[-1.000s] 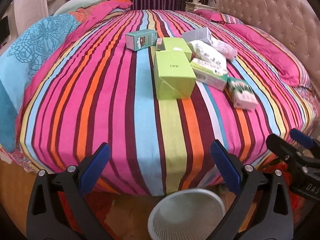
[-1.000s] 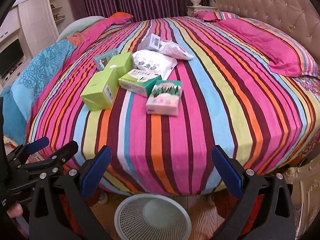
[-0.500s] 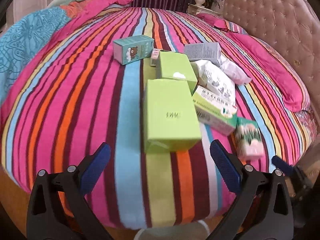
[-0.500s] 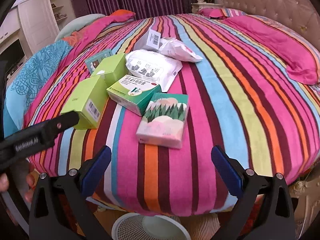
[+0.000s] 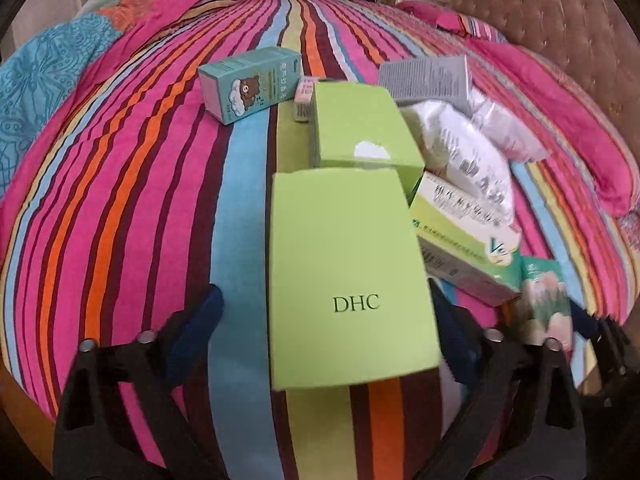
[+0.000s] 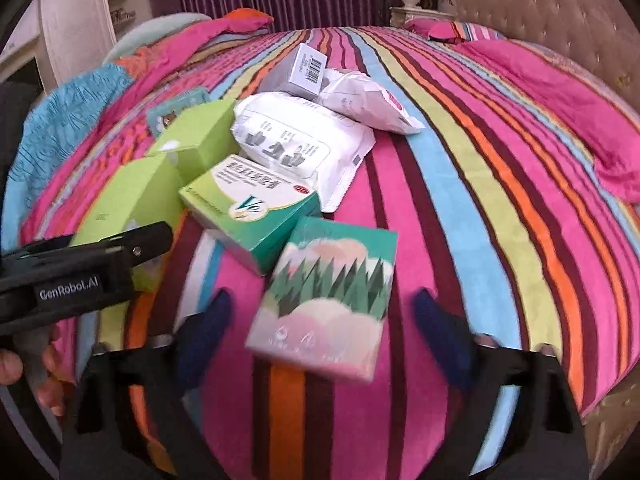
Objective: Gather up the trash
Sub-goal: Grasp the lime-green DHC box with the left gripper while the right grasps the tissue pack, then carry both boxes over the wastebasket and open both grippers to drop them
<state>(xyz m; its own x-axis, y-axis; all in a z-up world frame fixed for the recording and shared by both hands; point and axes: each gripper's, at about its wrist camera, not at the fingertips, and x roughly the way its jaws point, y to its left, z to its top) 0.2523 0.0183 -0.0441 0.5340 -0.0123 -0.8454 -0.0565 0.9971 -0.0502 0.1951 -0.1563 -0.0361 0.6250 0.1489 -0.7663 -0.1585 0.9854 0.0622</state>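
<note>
Up close in the left wrist view, a flat matte lime carton, the DHC box [image 5: 352, 280], lies on the striped bedspread [image 5: 120, 200] between the blue pads of the left tongs [image 5: 324, 336]. Its jaws have just been closing; a strip of cloth shows beside the left pad, while the right pad sits at the box's edge, too blurred to tell contact. Behind it stands a second lime box [image 5: 360, 128], then a teal bear box [image 5: 252, 84], a grey box [image 5: 424, 80] and soft white crinkled pouches [image 5: 472, 160]. A glossy green-and-white Vc box [image 5: 468, 236] leans at the right, and the tissue pack [image 5: 544, 304] beyond it is half hidden by the tongs' frame. In the right wrist view, that soft plastic tissue pack [image 6: 332, 300], printed with green trees and pink clouds, lies between the pads of the right tongs [image 6: 324, 332], which have just been closing too, with bedspread visible on both sides of the pack. The left tongs' black body [image 6: 72, 276] cuts in at the left edge, fingers [image 6: 12, 364] behind it, covering part of the DHC box [image 6: 132, 200].
</note>
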